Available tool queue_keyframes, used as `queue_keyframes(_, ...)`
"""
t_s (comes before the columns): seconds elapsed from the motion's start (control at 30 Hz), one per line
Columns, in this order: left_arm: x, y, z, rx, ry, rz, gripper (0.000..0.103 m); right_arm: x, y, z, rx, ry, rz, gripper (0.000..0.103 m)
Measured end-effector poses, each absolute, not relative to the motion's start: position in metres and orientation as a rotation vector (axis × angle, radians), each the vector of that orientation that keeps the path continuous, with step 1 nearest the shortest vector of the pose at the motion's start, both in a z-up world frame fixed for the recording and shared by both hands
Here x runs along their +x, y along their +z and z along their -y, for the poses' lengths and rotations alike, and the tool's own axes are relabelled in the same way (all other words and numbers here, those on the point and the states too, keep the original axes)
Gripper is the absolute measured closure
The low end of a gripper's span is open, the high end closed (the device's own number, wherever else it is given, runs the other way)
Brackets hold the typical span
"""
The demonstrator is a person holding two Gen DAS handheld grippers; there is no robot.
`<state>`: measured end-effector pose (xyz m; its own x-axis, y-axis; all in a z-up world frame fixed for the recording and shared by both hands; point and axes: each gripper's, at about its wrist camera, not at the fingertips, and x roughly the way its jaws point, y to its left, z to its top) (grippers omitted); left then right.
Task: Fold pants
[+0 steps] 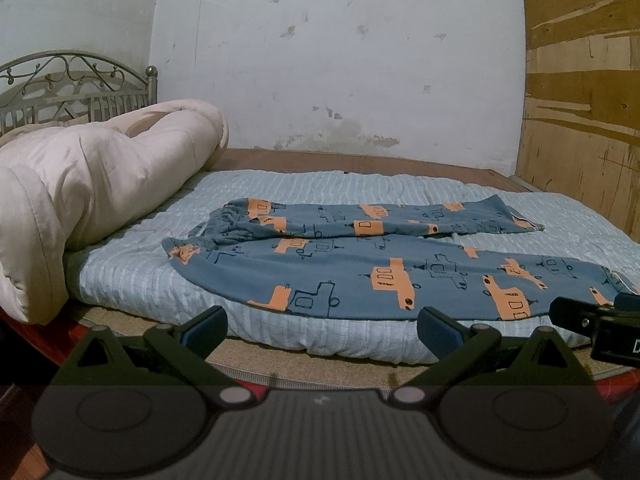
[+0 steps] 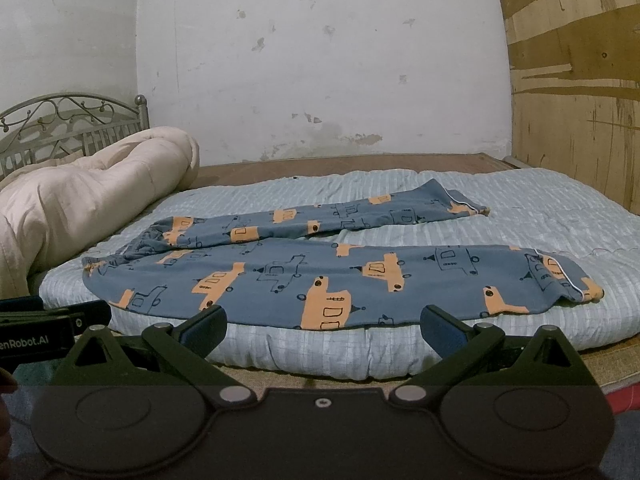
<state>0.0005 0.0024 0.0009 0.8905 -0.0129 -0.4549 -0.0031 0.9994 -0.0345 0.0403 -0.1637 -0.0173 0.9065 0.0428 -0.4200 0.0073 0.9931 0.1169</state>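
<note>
Item: pyjama pants, blue-grey fabric printed with orange and outlined vehicles, lying spread out and unfolded on a pale blue quilted mattress pad; waistband toward the left, both legs running to the right, the far leg angled away from the near one so that a wedge of pad shows between them; cuffs edged with a thin white line. Containers: none seen in either view. Left gripper: jaws spread wide, nothing between them, held just short of the near edge of the pad, below the near leg and not touching the cloth. Right gripper: likewise wide apart and empty, held before the pad's near edge under the near leg, apart from the fabric; in the left wrist view its black body shows at the right margin close to the near cuff. Surface: the pad lies on a bed whose brown board is exposed along the far side; a woven tan layer shows under the pad's front edge. Also on the bed: a cream comforter, bunched in a thick roll at the left end, resting against a scrolled metal headboard. Room: white plaster wall, stained and chipped, behind the bed; a plywood panel along the right side.
</note>
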Motion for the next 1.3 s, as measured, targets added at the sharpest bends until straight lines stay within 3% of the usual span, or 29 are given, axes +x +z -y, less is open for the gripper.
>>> queue_keyframes(1.3, -0.0007, -0.0016, -0.0065, -0.030, -0.005, -0.481, 0.001, 0.0408, -0.0176, 0.1627, 0.118, 0.021, -0.445, 0.001)
